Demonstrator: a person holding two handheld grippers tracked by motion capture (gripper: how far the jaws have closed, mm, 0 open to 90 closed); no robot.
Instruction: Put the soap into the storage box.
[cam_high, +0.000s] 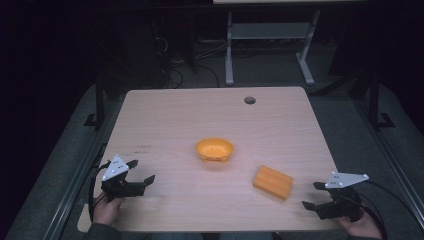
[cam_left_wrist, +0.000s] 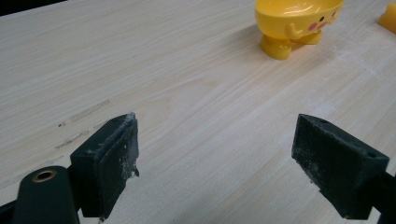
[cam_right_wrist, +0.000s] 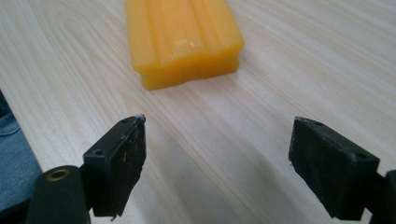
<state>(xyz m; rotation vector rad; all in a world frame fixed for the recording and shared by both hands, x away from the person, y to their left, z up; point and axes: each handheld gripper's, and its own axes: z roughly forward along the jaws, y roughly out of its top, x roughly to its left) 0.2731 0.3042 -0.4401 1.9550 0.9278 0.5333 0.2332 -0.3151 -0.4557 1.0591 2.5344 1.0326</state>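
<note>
stage: start, nothing was picked up yet; all the handling was judged left to do
left gripper (cam_high: 141, 171): jaws wide apart, empty, held low over the near left part of the table (cam_high: 165, 115), aimed toward the bowl
right gripper (cam_high: 314, 195): jaws wide apart, empty, at the near right edge, aimed at the block
bowl (cam_high: 214, 149): yellow-orange, stood upright on little feet near table centre, well apart from both grippers; looked empty
block (cam_high: 273, 182): orange, ridged top, lay flat right of the bowl, apart from it, near the right gripper but not touched
done: nothing visible
left: reach, close on block or bowl, move it; guess only
cable hole (cam_high: 249, 100): far edge, unused
</note>
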